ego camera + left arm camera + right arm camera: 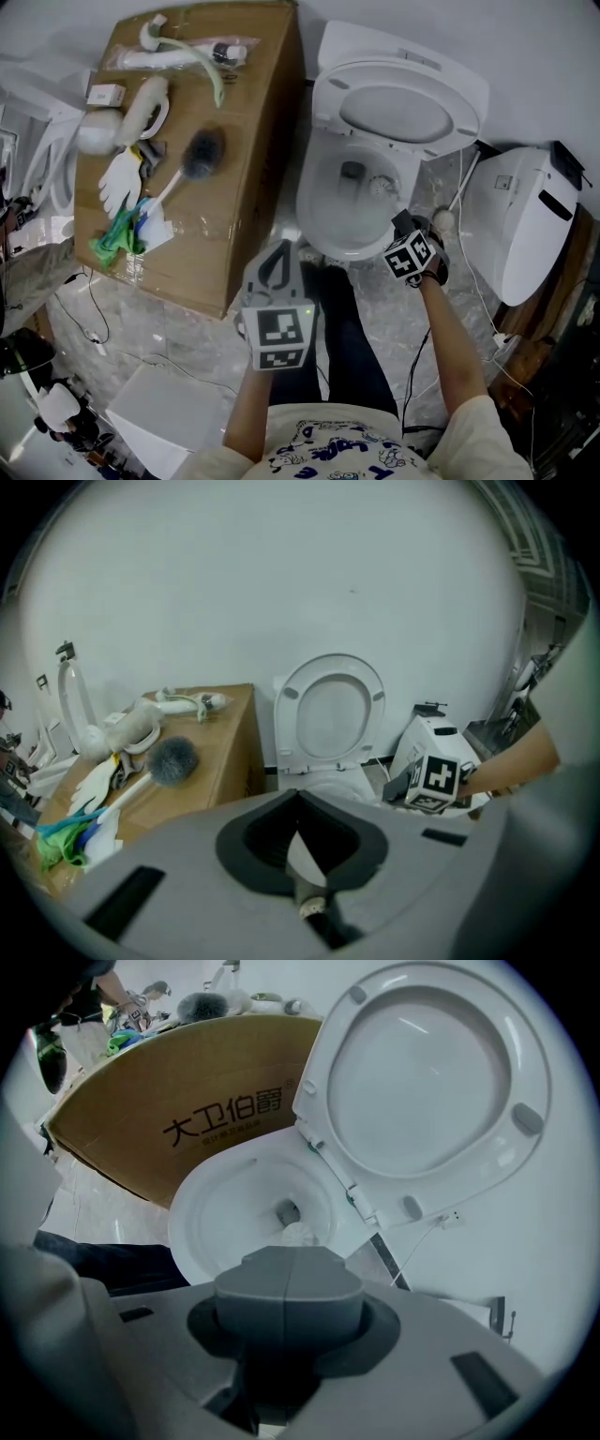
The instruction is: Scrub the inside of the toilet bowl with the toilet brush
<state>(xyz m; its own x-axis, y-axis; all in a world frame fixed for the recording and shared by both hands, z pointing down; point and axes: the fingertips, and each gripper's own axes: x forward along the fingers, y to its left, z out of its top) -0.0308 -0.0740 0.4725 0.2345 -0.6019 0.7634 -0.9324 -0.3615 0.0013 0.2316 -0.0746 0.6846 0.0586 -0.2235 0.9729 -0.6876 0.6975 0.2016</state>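
Grey jaws of our left gripper [298, 801] meet at their tips, gripping nothing. Our right gripper [286, 1274] is pressed together too, empty. Just ahead of the right one sits one toilet bowl [185, 1222], lid [422, 1072] raised, a dark drain hole at its bottom. Left of both grippers, one toilet brush [192, 159] lies on one cardboard box [258, 112] near one white glove [120, 180].

White toilet bowl [319, 211]; grey-headed toilet brush [194, 159] with white handle; brown cardboard box [253, 122].
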